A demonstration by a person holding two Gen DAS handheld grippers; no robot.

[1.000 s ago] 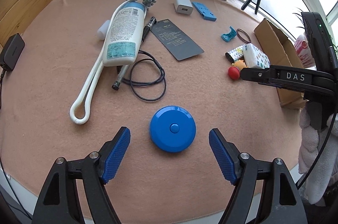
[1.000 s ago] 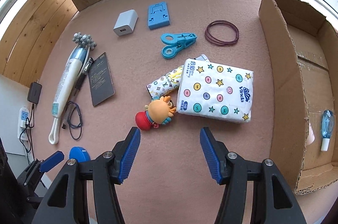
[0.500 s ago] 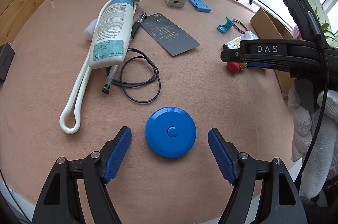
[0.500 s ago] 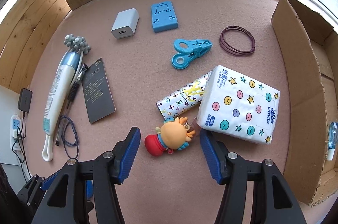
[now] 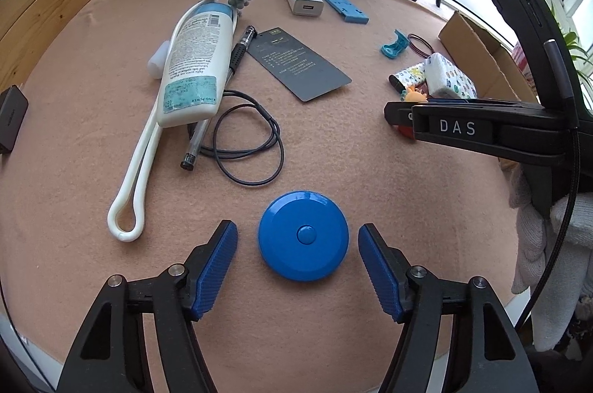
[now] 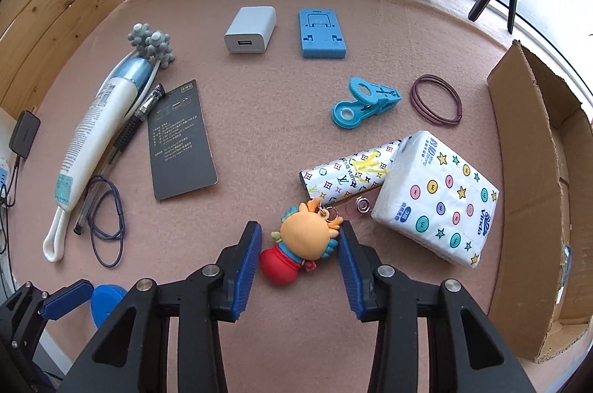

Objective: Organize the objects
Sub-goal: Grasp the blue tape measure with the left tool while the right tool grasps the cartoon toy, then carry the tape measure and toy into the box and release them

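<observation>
**A:** Keychain doll [image 6: 304, 246] sits right between your right gripper [image 6: 296, 254] fingers now. A second ago it lay well ahead of them, up by the tissue pack [image 6: 441, 200], and the claw stood wider.

**B:** Are you gripping it?

**A:** Not clearly. Your jaws are closing, the right pad looks to be at the doll's head, the left pad shows a sliver of mat beside the red body. I'd call it not yet clamped.

**B:** How does it lie?

**A:** Flat on the pink mat [image 6: 296, 119], long axis slanted: red body toward the lower left, orange head and metal ring toward the upper right, ring pointing at the patterned case [image 6: 344, 172].

**B:** And your left?

**A:** Your left gripper [image 5: 298, 254] has barely budged; it hovers with the round blue tape measure [image 5: 303, 235] between its pads, a clear gap on both sides. Those jaws are closing too, a touch narrower than a second ago, holding nothing.

**B:** The box?

**A:** Cardboard box [image 6: 533, 193] stands at the right, beyond the tissue pack.
</observation>
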